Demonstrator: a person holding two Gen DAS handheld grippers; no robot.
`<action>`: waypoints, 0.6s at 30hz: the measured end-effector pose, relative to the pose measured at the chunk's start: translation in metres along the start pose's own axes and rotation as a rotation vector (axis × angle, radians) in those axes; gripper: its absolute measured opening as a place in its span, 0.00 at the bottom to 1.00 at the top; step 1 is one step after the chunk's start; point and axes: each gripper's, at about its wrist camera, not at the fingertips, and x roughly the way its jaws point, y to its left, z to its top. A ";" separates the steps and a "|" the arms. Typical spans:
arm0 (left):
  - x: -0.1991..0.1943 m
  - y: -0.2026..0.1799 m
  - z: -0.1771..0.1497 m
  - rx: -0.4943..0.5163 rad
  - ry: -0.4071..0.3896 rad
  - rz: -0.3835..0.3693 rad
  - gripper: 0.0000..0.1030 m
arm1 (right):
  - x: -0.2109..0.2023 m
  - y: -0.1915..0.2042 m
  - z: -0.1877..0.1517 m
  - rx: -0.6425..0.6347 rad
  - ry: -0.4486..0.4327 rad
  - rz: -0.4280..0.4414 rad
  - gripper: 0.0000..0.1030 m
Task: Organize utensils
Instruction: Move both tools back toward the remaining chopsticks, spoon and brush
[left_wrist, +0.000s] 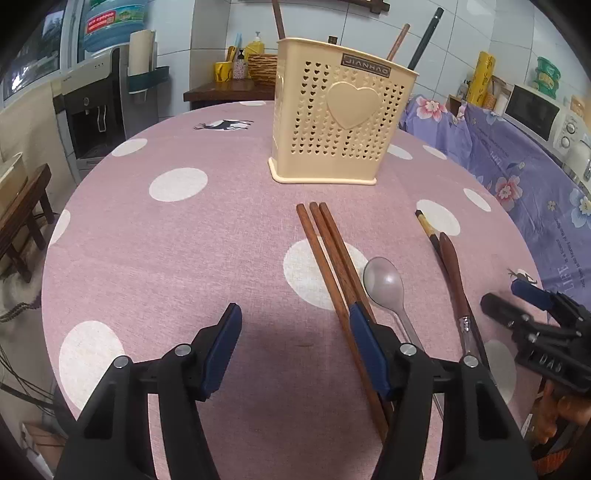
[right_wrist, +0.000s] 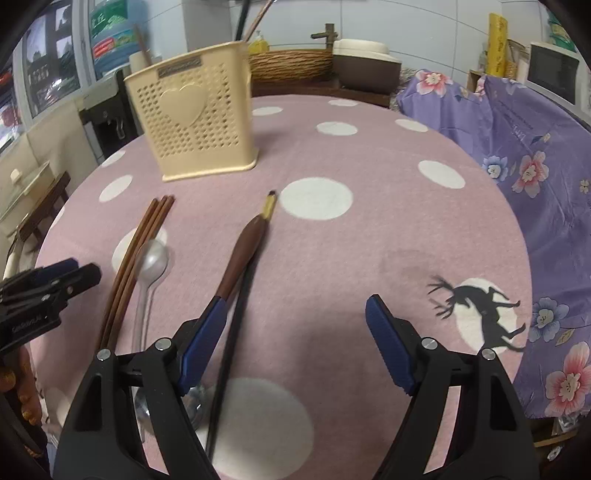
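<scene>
Currently I hold left tool (left_wrist: 295, 328) spread, empty, its right finger overlapping wooden chopsticks (left_wrist: 332, 258); closing here risks scattering them. Right tool (right_wrist: 295, 321) spread, empty beside brown-handled utensil (right_wrist: 240, 254).

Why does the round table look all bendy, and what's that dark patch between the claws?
Left wrist view: the fisheye lens curves the table edge and blackens the corners; the dark patch between the left gripper fingers is soft shadow. Right wrist view: same bending, with the holder leaning, and a shadow under the right gripper; both pictures are sharp, without strong glare.
</scene>
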 end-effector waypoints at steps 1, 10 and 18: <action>0.001 -0.001 -0.001 0.003 0.007 -0.002 0.57 | 0.002 0.005 -0.003 -0.016 0.014 -0.005 0.75; 0.005 -0.013 -0.009 0.035 0.032 -0.004 0.55 | 0.008 0.019 -0.012 -0.037 0.045 -0.026 0.54; 0.006 -0.018 -0.007 0.051 0.036 0.032 0.49 | 0.009 0.014 -0.008 0.000 0.023 -0.047 0.25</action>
